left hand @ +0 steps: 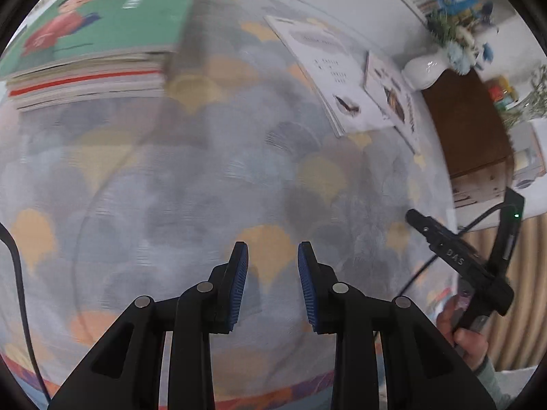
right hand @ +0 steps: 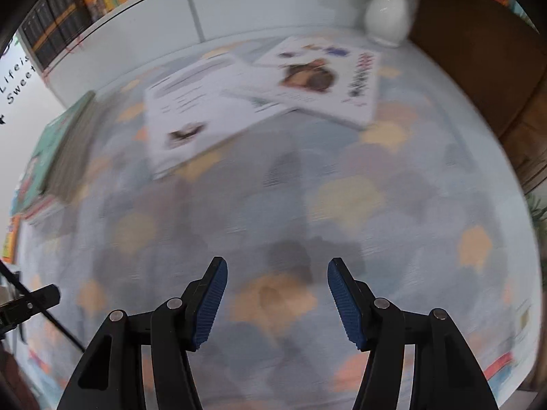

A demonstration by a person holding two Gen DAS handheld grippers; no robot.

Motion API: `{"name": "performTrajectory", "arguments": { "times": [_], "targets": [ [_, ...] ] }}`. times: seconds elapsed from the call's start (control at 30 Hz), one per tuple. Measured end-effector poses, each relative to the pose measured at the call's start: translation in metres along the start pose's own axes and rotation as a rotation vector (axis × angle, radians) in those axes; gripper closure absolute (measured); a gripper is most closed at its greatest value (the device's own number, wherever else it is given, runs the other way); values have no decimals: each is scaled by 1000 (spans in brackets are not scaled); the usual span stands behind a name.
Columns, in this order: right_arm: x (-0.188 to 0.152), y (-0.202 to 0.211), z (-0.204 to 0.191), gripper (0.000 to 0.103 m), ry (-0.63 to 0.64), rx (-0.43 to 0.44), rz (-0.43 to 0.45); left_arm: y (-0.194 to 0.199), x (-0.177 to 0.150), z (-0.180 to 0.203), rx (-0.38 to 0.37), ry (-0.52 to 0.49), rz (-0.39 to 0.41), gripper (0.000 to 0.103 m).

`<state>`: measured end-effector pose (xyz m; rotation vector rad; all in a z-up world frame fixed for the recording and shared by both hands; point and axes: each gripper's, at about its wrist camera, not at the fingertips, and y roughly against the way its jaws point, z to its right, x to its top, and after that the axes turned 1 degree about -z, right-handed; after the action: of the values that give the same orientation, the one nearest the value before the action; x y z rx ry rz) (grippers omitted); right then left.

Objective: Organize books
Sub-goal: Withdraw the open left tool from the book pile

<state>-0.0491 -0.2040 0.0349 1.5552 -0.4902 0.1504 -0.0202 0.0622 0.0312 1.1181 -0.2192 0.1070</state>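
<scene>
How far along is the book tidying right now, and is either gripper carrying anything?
Done: a stack topped by the green book sits on the patterned rug. In hand: nothing; the left gripper and right gripper are both open and empty above bare rug. Left: two white books, overlapping, lie loose near the white vase.

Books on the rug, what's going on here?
A person holds a gripper in each hand above a patterned rug. The left gripper and right gripper are both open and empty. A stack of books with a green cover on top sits to the left. Two white books lie loose near a white vase, one overlapping the other. Neither gripper touches a book; both views are motion-blurred.
</scene>
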Motion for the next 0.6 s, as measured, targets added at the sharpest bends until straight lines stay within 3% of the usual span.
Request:
{"name": "performTrajectory", "arguments": {
  "times": [0.1,0.17,0.2,0.23,0.27,0.37,0.43,0.57,0.6],
  "targets": [
    [1,-16,22,38,26,-16,-19,-15,-7,12,57,20,3,76],
    [-1,-22,32,27,48,46,-12,-26,-11,19,75,50,-1,75],
    [-2,-21,31,9,71,91,6,-29,-14,24,89,57,8,71],
    [-4,-23,30,0,103,132,-1,-29,-16,28,109,60,34,69],
    [-7,-25,24,0,168,143,-4,-29,-18,30,118,60,44,63],
    [-18,-25,4,0,332,23,33,-32,-20,40,136,65,59,47],
    [-17,-27,13,0,266,54,25,-36,-20,47,155,59,61,40],
    [-38,-21,14,0,271,53,207,-42,-20,59,204,8,37,28],
    [-39,-17,15,0,267,58,213,-42,-21,60,210,5,32,28]
  ]
}}
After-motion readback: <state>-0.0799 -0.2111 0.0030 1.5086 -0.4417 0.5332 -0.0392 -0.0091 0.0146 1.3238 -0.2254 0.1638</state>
